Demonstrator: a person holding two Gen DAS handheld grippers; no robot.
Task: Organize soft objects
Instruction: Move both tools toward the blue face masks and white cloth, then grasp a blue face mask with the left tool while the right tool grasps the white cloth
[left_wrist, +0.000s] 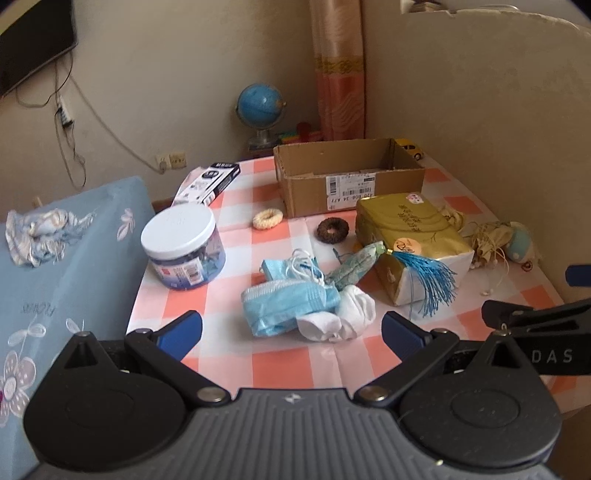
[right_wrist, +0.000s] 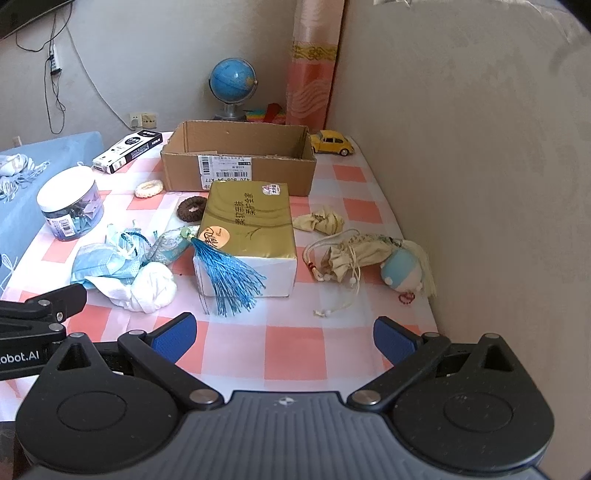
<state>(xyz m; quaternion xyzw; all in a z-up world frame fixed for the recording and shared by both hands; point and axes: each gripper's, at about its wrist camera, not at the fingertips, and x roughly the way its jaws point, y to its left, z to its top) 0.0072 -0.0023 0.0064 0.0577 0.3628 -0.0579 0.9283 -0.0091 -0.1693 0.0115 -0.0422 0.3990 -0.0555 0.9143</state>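
Evidently nothing is sorted yet: the cardboard box (right_wrist: 236, 162) at the table's far edge looks empty, the masks (left_wrist: 288, 299), socks (left_wrist: 343, 317) and pouches (right_wrist: 354, 254) lie loose, and the left gripper (left_wrist: 291, 328) and right gripper (right_wrist: 284, 336) hang apart, holding nothing.

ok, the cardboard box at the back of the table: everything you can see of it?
The cardboard box is an open-topped, shallow brown corrugated carton, upright on the checked tablecloth at the far side of the table. A white barcode shipping label is stuck to its near wall, printed upside down. What shows of the inside looks empty; the floor is mostly hidden. The gold tissue pack sits right in front, possibly touching. A yellow toy car stands beside its right end.
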